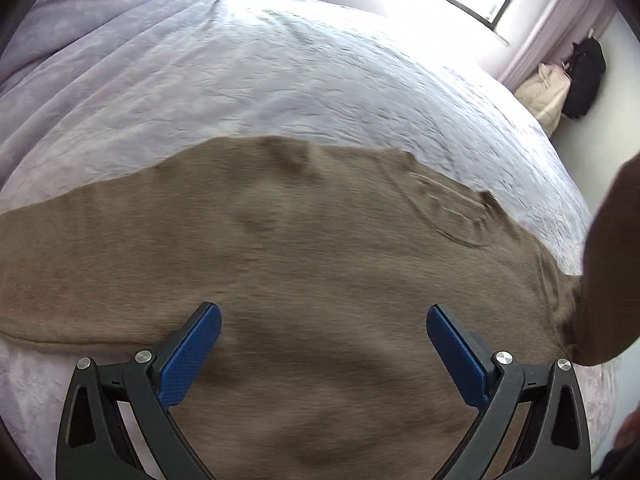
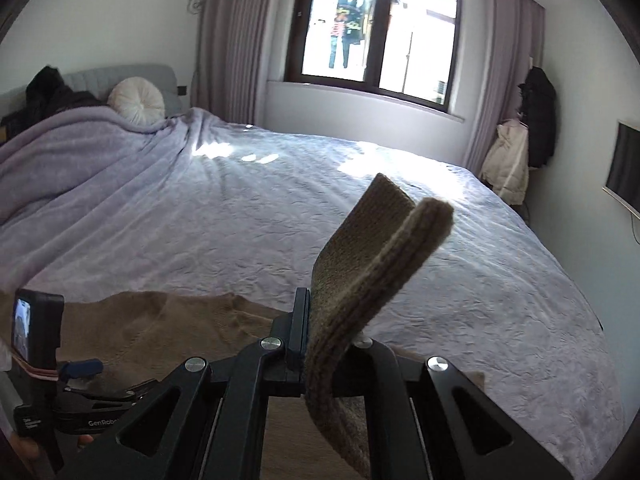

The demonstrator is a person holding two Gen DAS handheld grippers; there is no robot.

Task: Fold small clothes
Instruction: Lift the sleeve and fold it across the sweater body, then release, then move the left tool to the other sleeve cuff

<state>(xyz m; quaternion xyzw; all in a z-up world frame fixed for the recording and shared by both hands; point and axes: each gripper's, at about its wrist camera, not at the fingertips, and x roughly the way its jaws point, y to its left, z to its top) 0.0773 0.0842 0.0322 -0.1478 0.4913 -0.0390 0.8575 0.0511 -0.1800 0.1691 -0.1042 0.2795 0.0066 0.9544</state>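
A brown knitted sweater lies spread on the lilac bed cover. My left gripper is open, its blue pads wide apart just above the sweater's middle. My right gripper is shut on a ribbed edge of the sweater, which stands up out of the jaws and folds over. The rest of the sweater lies flat at lower left in the right wrist view, where the left gripper also shows. A raised brown part hangs at the right edge of the left wrist view.
The bed fills the room ahead, with a round white cushion and heaped blanket at its head. A window and curtains stand behind. Coats hang at the right wall beside a screen.
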